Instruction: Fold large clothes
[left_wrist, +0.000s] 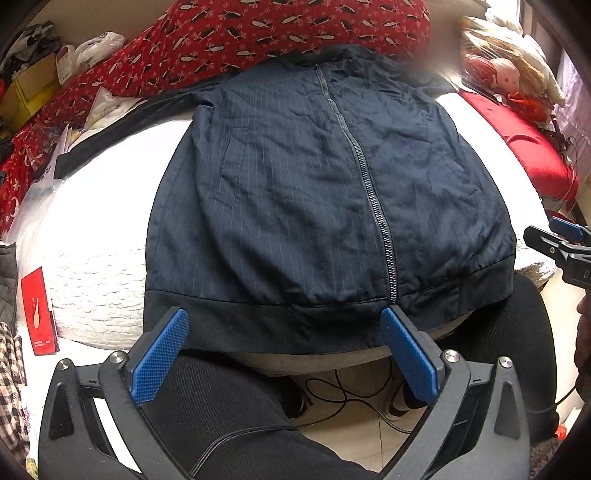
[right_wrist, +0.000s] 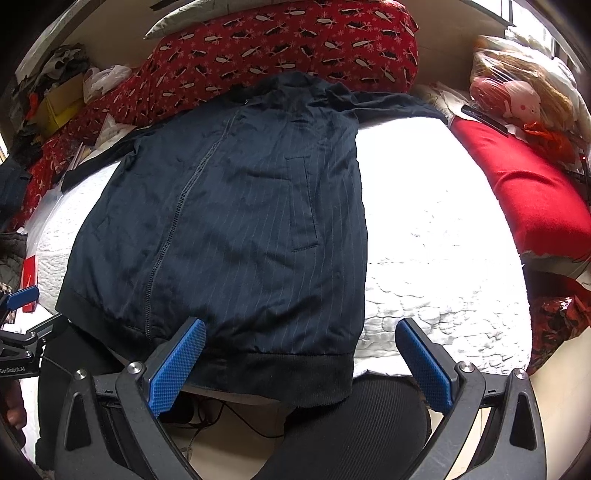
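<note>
A dark navy pinstriped zip jacket (left_wrist: 303, 177) lies flat, front up and zipped, on a white quilted bed (left_wrist: 99, 221). Its black ribbed hem hangs over the near bed edge. It also shows in the right wrist view (right_wrist: 229, 221). My left gripper (left_wrist: 284, 332) is open and empty, just in front of the hem's left half. My right gripper (right_wrist: 301, 343) is open and empty, in front of the hem's right corner. The right gripper also shows at the right edge of the left wrist view (left_wrist: 554, 243). One sleeve (left_wrist: 122, 125) stretches out to the left.
A red patterned quilt (left_wrist: 258, 33) lies behind the collar. A red cushion (right_wrist: 524, 192) and a plush toy (right_wrist: 517, 99) lie at the right. A red box (left_wrist: 37, 310) sits at the bed's left. My legs in black trousers (left_wrist: 221, 413) and cables (left_wrist: 332, 395) are below.
</note>
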